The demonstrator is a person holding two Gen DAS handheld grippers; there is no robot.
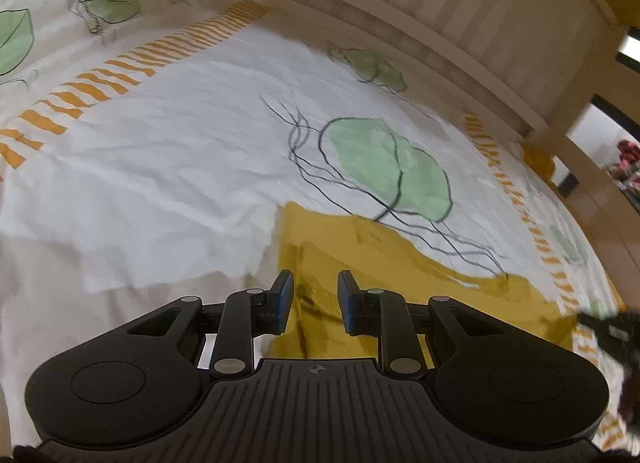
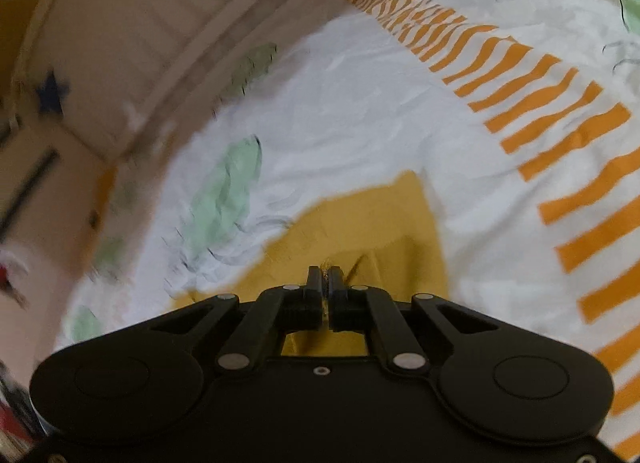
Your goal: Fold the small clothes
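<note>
A mustard-yellow cloth (image 1: 384, 263) lies on a white bedsheet printed with green leaves and orange stripes. In the left wrist view my left gripper (image 1: 316, 291) is open, its blue-padded fingers (image 1: 283, 295) apart just above the cloth's near left part, holding nothing. In the right wrist view my right gripper (image 2: 327, 283) is shut on a raised fold of the same yellow cloth (image 2: 380, 223), which peaks at the fingertips. The cloth's near part is hidden under both gripper bodies. The right gripper shows at the right edge of the left wrist view (image 1: 612, 327).
The bedsheet (image 1: 180, 151) covers the whole surface. A beige wooden bed rail (image 1: 460, 63) curves along the far side, and shows in the right wrist view (image 2: 140, 63). Orange stripes (image 2: 560, 123) run to the right.
</note>
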